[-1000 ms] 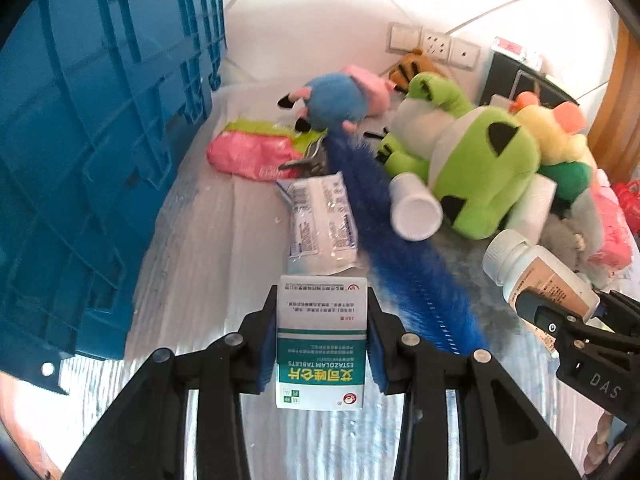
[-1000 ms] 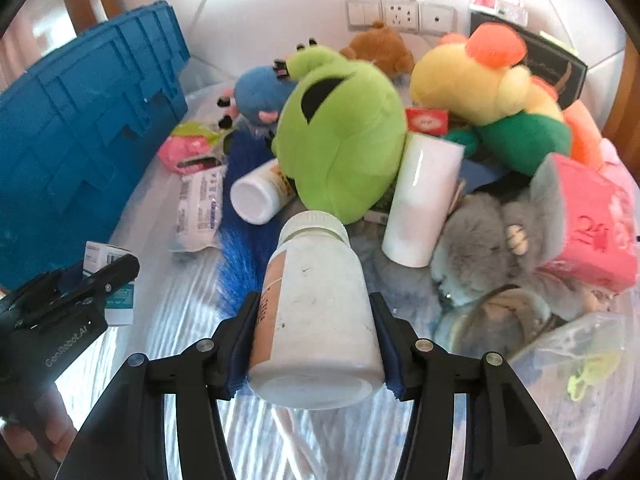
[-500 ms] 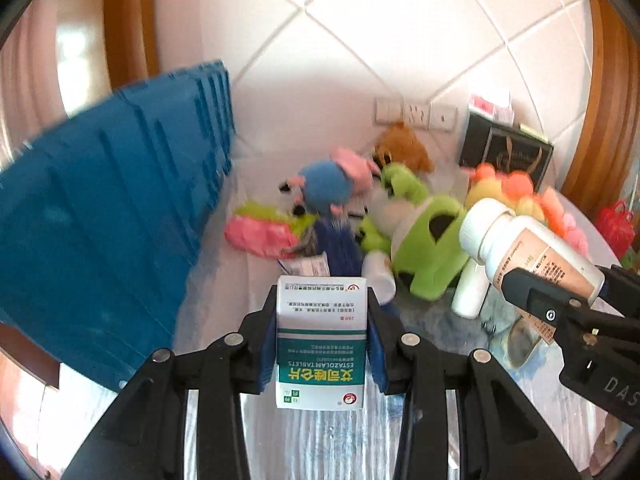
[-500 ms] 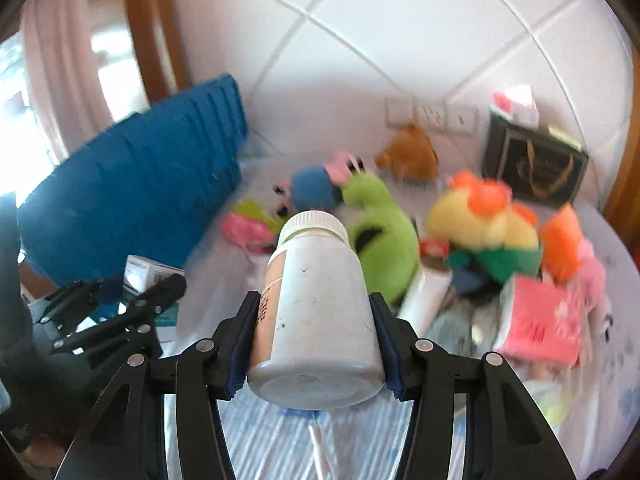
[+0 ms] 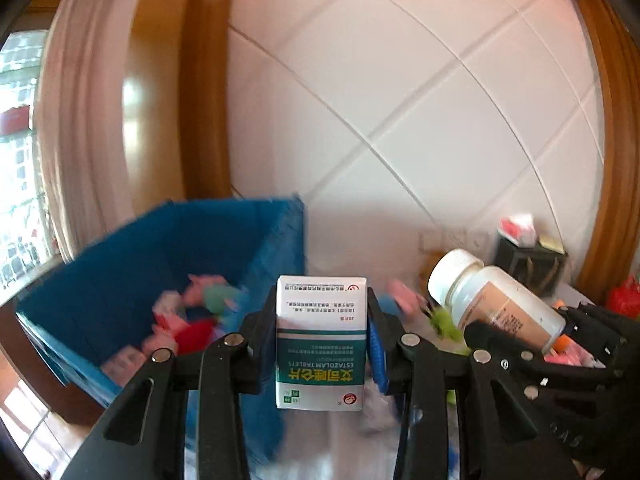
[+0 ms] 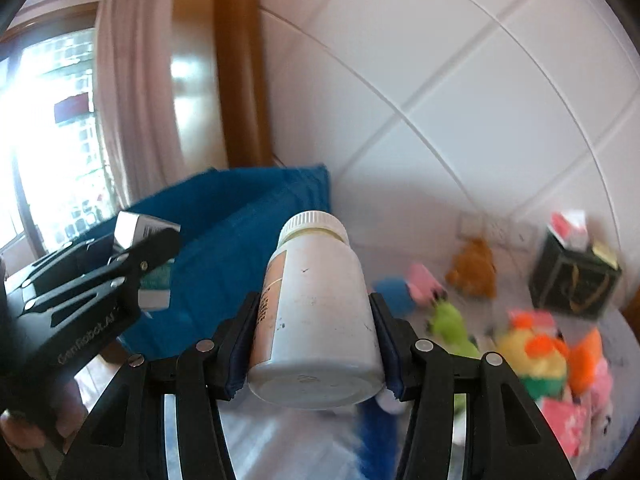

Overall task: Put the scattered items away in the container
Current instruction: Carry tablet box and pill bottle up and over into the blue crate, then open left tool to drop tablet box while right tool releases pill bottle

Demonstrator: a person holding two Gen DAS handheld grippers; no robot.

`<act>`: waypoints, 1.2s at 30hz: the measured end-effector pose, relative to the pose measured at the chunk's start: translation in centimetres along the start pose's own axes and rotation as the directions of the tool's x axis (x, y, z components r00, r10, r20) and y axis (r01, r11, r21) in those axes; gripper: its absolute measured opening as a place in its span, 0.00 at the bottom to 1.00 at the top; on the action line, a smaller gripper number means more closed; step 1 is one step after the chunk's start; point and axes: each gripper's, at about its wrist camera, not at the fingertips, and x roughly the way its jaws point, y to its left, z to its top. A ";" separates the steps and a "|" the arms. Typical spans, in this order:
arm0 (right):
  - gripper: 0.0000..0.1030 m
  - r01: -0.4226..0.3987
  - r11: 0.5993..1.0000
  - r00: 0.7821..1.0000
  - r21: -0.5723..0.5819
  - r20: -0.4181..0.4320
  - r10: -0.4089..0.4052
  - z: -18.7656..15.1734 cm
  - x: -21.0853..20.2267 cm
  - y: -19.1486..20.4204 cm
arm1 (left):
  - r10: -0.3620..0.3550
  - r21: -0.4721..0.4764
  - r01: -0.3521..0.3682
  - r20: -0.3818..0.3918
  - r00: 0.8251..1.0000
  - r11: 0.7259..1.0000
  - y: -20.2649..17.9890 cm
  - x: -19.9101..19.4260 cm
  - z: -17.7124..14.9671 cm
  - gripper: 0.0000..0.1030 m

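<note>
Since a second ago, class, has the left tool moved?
Yes. The left tool, gripping the medicine box, has risen and swung left: the blue crate now shows its open inside.

The left gripper (image 5: pixel 322 344) is held level, its two black fingers pointing forward and clamped flat against both sides of a white and green tablet box (image 5: pixel 321 342), which stands between the blue pads. The right gripper (image 6: pixel 314 344) is raised beside it, just to its right, fingers closed on the sides of a white pill bottle (image 6: pixel 314 320) whose cap points away from the camera. In the right wrist view, the person's fingertips (image 6: pixel 24 432) show wrapped beneath the left gripper's black body at lower left.
</note>
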 end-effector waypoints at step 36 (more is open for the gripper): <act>0.51 0.090 0.995 0.951 -0.033 -0.294 -0.095 10.6 22.3 22.3 | 0.019 0.024 -0.010 -0.392 0.920 1.000 26.7 15.7 3.2 0.68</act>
